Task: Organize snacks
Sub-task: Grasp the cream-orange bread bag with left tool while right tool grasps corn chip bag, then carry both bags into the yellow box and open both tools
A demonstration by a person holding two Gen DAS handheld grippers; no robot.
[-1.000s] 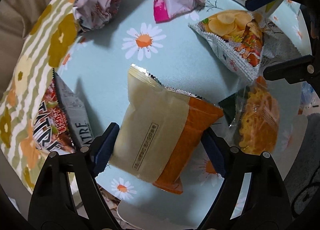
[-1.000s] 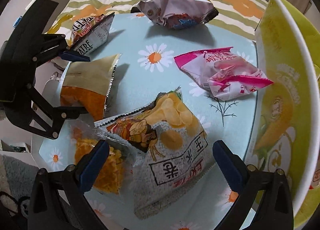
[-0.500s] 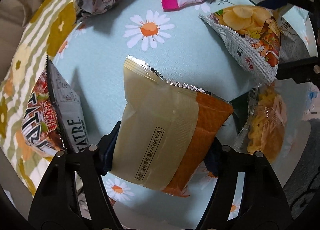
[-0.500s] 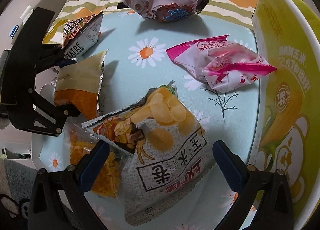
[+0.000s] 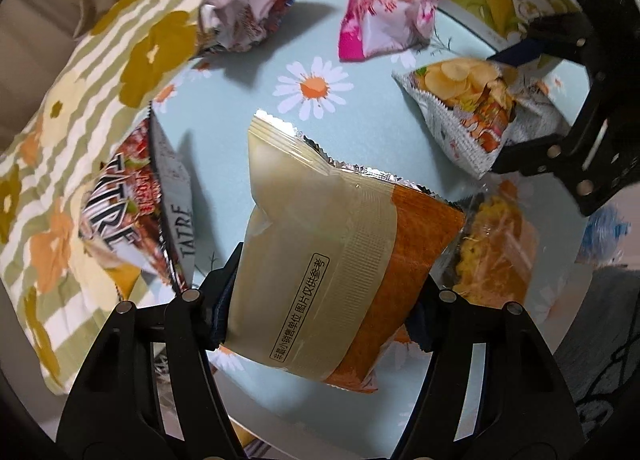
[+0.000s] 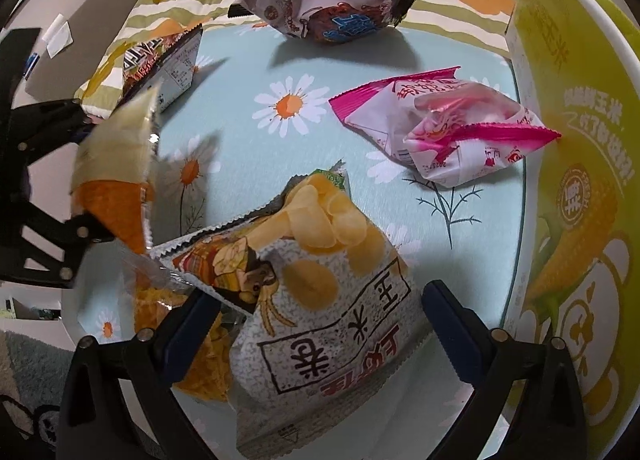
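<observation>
Daisy-print table (image 6: 248, 164) strewn with snacks. Left claw (image 5: 320, 300), just closed, pinching beige-orange packet (image 5: 320, 260) clear of the chip bag (image 6: 320, 300), ready for sorting. Right claw (image 6: 316, 320) gaping astride that chip bag.

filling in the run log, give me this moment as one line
left tongs: shut on beige-orange snack pack, lifted | right tongs: open around chip bag | box: no snack seen inside
</observation>
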